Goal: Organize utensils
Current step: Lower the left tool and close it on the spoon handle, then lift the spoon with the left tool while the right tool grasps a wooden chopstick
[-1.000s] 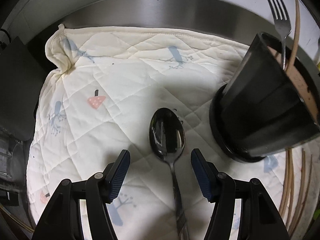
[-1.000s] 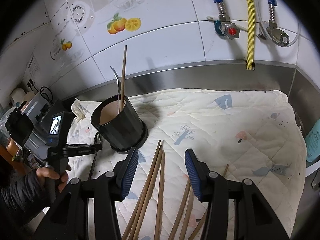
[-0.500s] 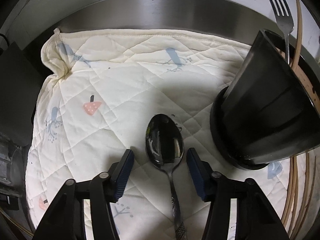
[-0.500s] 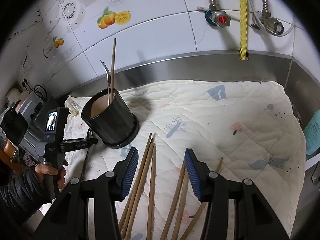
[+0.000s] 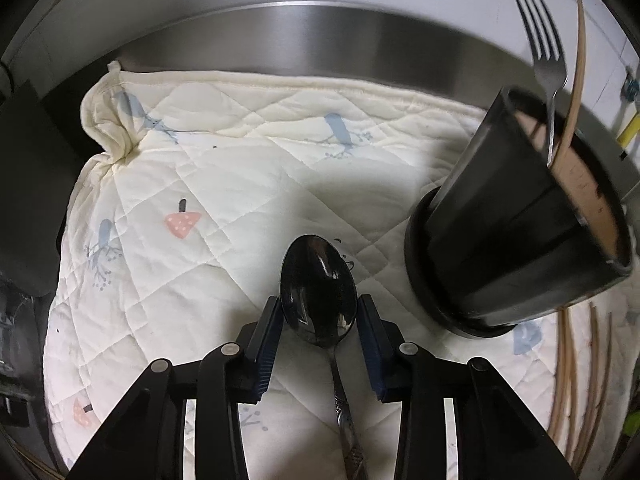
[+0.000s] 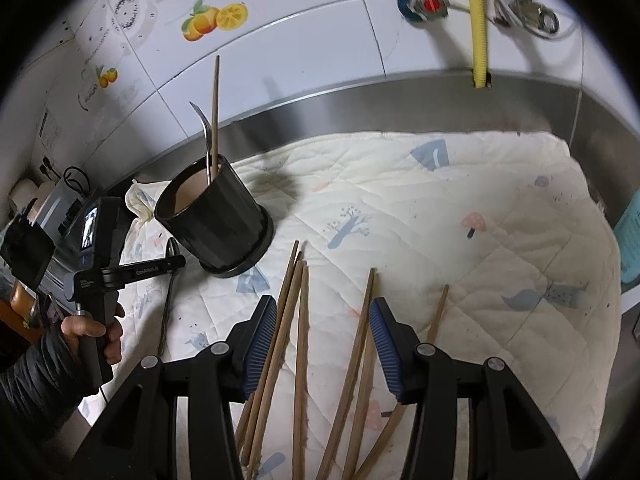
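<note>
A metal spoon [image 5: 318, 296] lies on the quilted mat [image 5: 224, 184], bowl pointing away. My left gripper [image 5: 318, 314] has closed in so its blue pads [image 5: 269, 340] touch both sides of the spoon's bowl. The black utensil holder [image 5: 516, 240] stands just right of it, holding a fork [image 5: 542, 44] and one chopstick [image 5: 574, 80]. In the right wrist view my right gripper [image 6: 322, 344] is open and empty above several wooden chopsticks [image 6: 298, 320] lying on the mat. The holder [image 6: 214, 220], spoon [image 6: 170, 280] and left gripper [image 6: 160, 270] show at its left.
A steel backsplash [image 6: 400, 96] and tiled wall run behind the mat. Pipes and a yellow hose [image 6: 478, 20] hang at the upper right. More chopsticks [image 5: 580, 380] lie right of the holder. Dark equipment [image 5: 24, 184] borders the mat's left edge.
My left gripper has moved forward over the spoon and narrowed its jaws until they meet the bowl's sides. My right gripper has drifted a little over the chopsticks, still open.
</note>
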`<state>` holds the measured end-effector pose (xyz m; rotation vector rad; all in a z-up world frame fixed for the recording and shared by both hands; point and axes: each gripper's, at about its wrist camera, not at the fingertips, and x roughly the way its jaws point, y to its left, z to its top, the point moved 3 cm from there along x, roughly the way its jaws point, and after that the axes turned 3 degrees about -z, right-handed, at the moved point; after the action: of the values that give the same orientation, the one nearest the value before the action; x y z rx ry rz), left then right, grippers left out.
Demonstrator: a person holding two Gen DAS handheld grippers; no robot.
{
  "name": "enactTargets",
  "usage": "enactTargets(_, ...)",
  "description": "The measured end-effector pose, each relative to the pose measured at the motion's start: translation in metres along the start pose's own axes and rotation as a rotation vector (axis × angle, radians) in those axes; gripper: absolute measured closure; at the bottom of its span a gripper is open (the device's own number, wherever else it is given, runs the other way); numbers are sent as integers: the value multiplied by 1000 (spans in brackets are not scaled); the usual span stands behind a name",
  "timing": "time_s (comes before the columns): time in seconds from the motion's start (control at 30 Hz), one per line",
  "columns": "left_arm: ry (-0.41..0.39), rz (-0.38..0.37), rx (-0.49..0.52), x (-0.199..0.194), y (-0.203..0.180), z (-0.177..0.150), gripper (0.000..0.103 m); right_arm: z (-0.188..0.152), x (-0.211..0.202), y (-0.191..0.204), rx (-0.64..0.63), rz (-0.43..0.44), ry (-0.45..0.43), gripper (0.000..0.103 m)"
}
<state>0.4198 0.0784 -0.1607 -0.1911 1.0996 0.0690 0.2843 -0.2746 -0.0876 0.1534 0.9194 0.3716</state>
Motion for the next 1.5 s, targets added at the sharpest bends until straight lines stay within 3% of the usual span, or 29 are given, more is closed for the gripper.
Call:
enactTargets(0.43, -149, -102, -31, -83, -1, -10, 63, -16, 26, -18, 47, -37, 108, 50)
enactTargets(0.5, -168, -109, -22, -95, -4, -13, 63, -19, 31, -19, 53, -36, 120, 59)
enactTargets(0.53, -174, -112, -18, -99, -4, -15, 63, -20, 33, -19, 57, -39, 129, 70)
enactTargets(0.57, -181, -115, -13, -103, -5, -16, 63, -20, 35, -20, 64, -48, 133, 71)
enactTargets(0.73, -200, -126, 4, -112, -12, -19, 63, -26, 27, -32, 103, -115, 104, 73)
enactTargets(1.03, -227, -149, 29, -121, -18, -18, 63, -32, 39, -53, 144, -195, 157, 73)
enactTargets(1.2, -252, -158, 43, -133, -21, -15, 63, -37, 47, -53, 140, -217, 171, 82)
enactTargets(1.27, -258, -162, 47, -137, -22, -13, 63, -36, 48, -53, 124, -246, 174, 90)
enactTargets(1.5, -285, -173, 57, -152, -23, -7, 63, -33, 38, -44, 86, -237, 153, 93)
